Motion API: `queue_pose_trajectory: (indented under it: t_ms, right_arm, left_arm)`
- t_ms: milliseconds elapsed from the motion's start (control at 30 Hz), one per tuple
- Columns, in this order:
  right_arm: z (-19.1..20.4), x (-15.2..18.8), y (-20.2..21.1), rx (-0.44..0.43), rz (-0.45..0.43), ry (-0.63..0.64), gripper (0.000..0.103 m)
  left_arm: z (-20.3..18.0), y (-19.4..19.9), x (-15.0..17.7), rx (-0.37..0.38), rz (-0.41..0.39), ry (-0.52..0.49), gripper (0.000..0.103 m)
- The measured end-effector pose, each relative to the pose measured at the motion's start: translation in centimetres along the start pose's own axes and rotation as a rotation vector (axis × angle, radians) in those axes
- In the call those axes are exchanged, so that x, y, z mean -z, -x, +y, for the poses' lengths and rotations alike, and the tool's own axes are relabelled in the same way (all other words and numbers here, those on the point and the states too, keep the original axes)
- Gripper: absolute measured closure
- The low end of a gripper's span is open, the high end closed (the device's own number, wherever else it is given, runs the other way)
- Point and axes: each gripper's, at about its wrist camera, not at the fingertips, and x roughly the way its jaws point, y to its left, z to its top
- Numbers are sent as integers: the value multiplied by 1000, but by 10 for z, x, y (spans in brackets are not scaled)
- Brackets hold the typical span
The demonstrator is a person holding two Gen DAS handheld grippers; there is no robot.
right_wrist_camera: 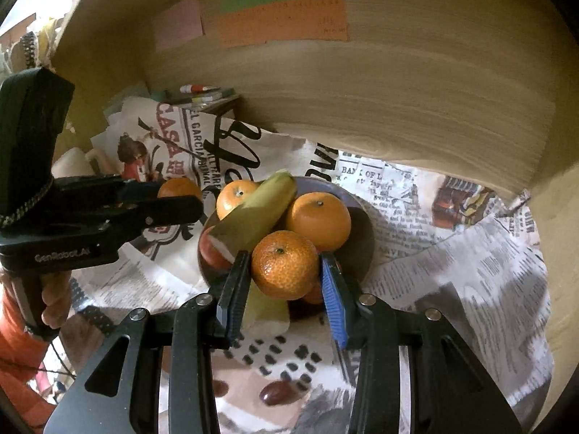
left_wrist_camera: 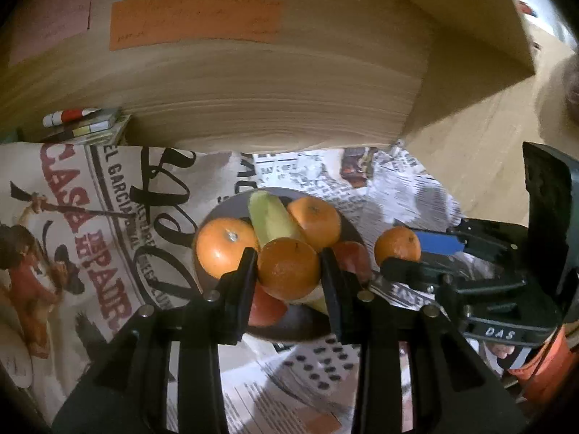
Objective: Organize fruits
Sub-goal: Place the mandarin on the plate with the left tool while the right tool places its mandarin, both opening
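Currently both tongs grip mandarins: left tongs [left_wrist_camera: 288, 271] clamp a mandarin [left_wrist_camera: 288, 268] over the bowl [left_wrist_camera: 289, 327], while right tongs [right_wrist_camera: 286, 271] clamp another mandarin [right_wrist_camera: 284, 264] above that bowl's near rim.

"DAS" on right gripper [left_wrist_camera: 398, 253] body; "GenRobot.AI" on left gripper [right_wrist_camera: 181, 199] body; "CASA REPAIR" on newspaper [left_wrist_camera: 83, 217].

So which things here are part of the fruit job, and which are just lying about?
Job:
- left gripper, holding an orange
- right gripper, holding a second orange
- plate with two oranges, banana, apple

Lying about:
- newspaper
- markers
- coloured notes
- wooden board
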Motion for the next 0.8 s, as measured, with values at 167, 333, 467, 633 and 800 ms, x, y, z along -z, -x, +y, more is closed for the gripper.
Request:
queue_pose_trajectory:
  t_ms: [167,333,467,633,800]
  right_arm:
    - [-4,-10,-25,-9,46,20,67]
    - [-8,-15,-47,-22,85,15,67]
    - [-10,-16,-58,-27,104,13,67]
    - [-9,-15,-62,-23,99,19,67]
    - [-10,-13,-61,-14,93,14,62]
  left_arm:
    - [18,-19,-9,-8,21,44,68]
    - [25,-36,-10,8,62,70,68]
    - [26,-40,-9,30,67,69,68]
    - [28,-40,-10,33,66,66,56]
    - [25,-37,-10,25,59,52,55]
